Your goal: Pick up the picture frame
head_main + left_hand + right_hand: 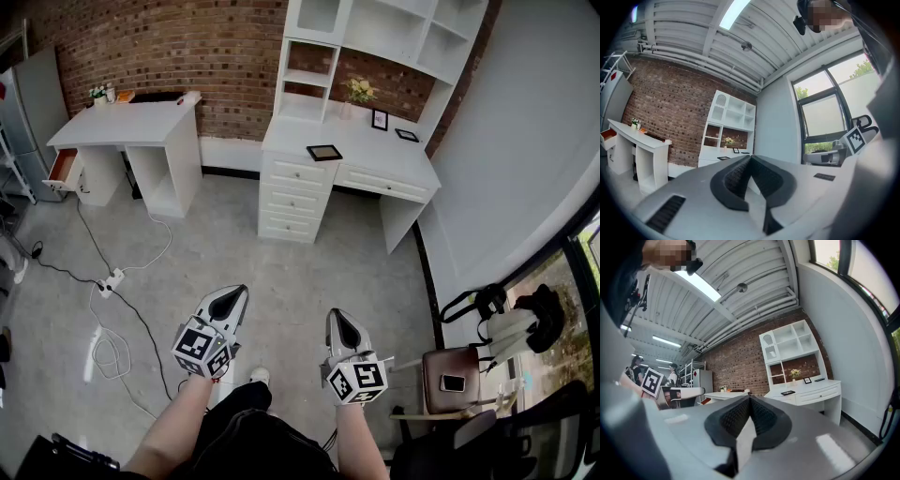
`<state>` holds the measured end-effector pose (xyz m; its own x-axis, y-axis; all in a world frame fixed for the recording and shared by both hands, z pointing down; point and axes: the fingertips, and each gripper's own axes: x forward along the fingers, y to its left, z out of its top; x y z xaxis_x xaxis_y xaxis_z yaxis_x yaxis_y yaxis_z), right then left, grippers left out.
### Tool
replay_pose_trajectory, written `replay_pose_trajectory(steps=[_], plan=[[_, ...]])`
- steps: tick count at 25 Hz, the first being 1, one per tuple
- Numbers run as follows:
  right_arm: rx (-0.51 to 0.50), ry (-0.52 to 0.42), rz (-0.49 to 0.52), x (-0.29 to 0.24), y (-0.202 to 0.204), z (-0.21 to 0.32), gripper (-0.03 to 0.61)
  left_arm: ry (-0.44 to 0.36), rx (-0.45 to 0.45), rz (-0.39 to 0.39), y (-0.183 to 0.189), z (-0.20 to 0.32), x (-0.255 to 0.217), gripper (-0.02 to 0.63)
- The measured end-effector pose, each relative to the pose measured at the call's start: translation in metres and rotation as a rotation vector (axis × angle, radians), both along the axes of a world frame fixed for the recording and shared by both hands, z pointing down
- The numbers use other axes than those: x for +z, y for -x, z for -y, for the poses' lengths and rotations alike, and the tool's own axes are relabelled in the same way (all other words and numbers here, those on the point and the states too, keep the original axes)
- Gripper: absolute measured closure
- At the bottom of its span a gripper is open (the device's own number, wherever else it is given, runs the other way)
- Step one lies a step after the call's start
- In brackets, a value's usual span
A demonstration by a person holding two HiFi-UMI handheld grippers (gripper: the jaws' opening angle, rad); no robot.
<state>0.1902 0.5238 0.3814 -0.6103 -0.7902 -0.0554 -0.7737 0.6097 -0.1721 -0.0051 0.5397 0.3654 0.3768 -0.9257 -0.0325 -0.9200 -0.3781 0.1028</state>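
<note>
The left claw (234, 300) and right claw (341, 323) are both pressed shut and empty. The picture frame (324, 152), dark-rimmed, lies flat near the front edge of the white surface (375, 157), well ahead across the floor (281, 262). Its long axis runs along that edge, and the right claw is more nearly in line.

Left gripper (233, 293) & right gripper (338, 317) — grey-white tapered shells w/ black ribbed pads (736, 176). Each carries a cube (202, 349) w/ black-white square markers. Clothing — dark trousers (234, 433), white shoe (260, 376).
</note>
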Motion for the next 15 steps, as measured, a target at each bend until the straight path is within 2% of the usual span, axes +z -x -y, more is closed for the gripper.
replay_pose_trajectory(steps=[8, 15], plan=[[-0.004, -0.004, -0.024, 0.001, 0.005, 0.019, 0.576, -0.02, 0.0, -0.016, 0.001, 0.022, -0.004, 0.607], [-0.004, 0.002, -0.012, 0.01, 0.016, 0.072, 0.577, 0.007, 0.008, -0.025, 0.013, 0.08, 0.012, 0.607]])
